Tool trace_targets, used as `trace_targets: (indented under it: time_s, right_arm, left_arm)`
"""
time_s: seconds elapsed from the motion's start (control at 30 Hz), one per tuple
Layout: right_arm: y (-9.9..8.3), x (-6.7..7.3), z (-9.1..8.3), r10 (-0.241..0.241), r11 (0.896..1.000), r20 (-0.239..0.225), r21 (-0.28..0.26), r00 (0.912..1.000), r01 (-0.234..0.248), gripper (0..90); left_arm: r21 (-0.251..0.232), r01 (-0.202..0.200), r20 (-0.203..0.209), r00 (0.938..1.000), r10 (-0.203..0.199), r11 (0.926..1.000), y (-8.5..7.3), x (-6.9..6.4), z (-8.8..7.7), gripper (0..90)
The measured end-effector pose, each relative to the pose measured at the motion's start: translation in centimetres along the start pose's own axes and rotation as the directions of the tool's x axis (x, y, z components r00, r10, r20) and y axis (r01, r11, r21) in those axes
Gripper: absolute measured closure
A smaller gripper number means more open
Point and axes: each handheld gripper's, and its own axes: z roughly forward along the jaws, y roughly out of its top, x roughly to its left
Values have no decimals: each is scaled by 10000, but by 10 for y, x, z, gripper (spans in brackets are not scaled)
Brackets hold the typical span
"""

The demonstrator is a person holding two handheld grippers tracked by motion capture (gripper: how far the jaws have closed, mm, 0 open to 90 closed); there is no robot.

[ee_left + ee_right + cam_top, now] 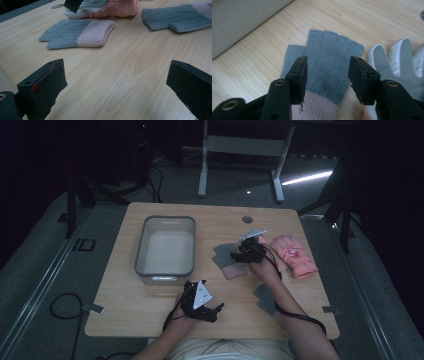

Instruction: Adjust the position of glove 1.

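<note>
The grey-and-pink fingerless glove (pixel 325 72) lies flat on the wooden table (pixel 220 227), just right of the grey bin (pixel 165 247) and beside a pink-and-white glove (pixel 295 255). In the right gripper view its long axis runs straight ahead, grey finger stubs pointing away, pink cuff toward the camera. The right gripper (pixel 327 75) straddles it, jaws half-spread and not clamping. The left gripper (pixel 116 87) hovers over bare wood, jaws spread wide, empty.
</note>
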Motion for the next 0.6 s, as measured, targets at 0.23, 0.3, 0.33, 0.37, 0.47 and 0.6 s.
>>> trace_targets:
  time_s: [0.23, 0.3, 0.33, 0.37, 0.47, 0.6]
  right_arm:
    - [2, 1, 22, 28, 9984, -177, 562, 9998, -18, 528]
    - [2, 2, 28, -167, 9980, -90, 616, 9998, 172, 546]
    - [2, 3, 30, -196, 9978, -142, 630, 9997, 205, 557]
    - [3, 3, 32, -324, 9974, -107, 638, 9994, 331, 561]
    - [3, 3, 39, -592, 9951, 141, 797, 9981, 579, 579]
    - [2, -2, 46, -605, 9927, 7, 1050, 9982, 601, 592]
  left_arm:
    - [1, -3, 5, 10000, 3, 10000, 0, 0, 0, 20]
    - [9, 6, 7, 10000, -6, 10000, 0, 0, 0, 20]
    - [6, 9, 15, 10000, -9, 10000, 0, 0, 0, 20]
    - [1, 10, 18, 10000, -10, 10000, 0, 0, 0, 20]
    - [52, 49, -66, 10000, -49, 10000, 0, 0, 0, 20]
    - [26, 84, -8, 10000, -84, 10000, 0, 0, 0, 20]
